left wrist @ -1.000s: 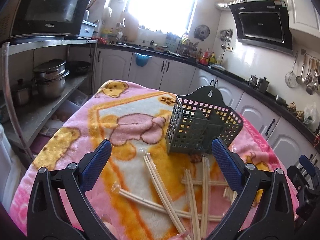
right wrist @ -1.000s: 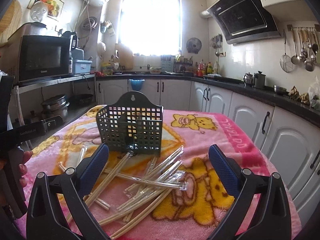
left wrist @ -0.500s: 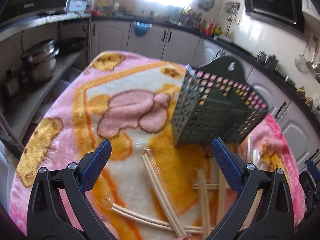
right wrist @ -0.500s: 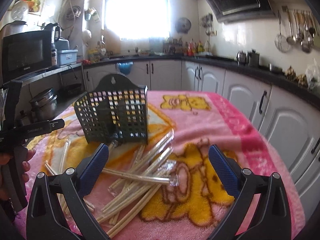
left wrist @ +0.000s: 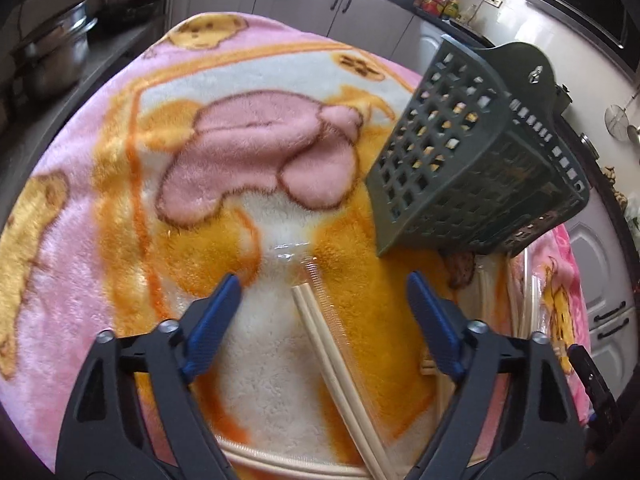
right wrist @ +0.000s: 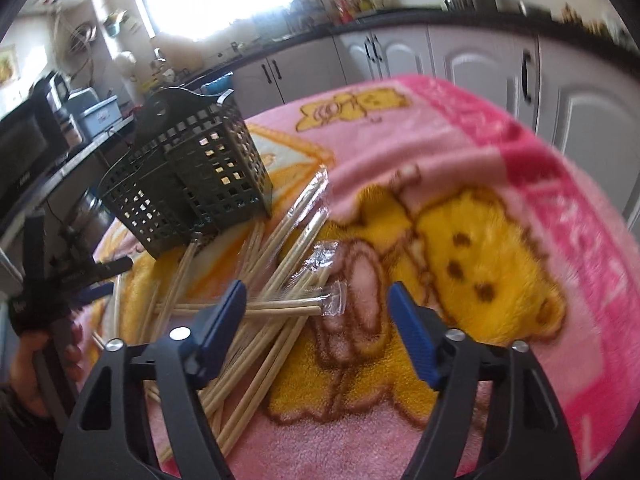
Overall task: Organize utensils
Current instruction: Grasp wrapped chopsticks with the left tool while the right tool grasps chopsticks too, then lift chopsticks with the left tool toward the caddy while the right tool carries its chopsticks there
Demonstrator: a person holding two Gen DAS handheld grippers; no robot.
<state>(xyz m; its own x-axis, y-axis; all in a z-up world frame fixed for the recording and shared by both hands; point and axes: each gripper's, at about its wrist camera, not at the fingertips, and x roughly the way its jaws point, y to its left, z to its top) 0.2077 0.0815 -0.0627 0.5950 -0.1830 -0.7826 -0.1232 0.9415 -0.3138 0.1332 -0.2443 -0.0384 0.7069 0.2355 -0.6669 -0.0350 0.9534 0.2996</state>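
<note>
My dark green slotted utensil basket [left wrist: 472, 168], at the frame's upper right, looks empty; wrapped chopsticks [right wrist: 256, 280] lie outside it. Both my left gripper [left wrist: 320, 312] and right gripper [right wrist: 316, 312] are closing, gripping nothing.

Dark green grid basket [left wrist: 472, 168], pale chopsticks [right wrist: 276, 308], pink-and-yellow bear-print blanket [right wrist: 460, 168]

Left of the basket [left wrist: 472, 152] the blanket [left wrist: 120, 200] lies bare and open; in front of the basket, crossed chopsticks [right wrist: 256, 280] crowd the blanket.
</note>
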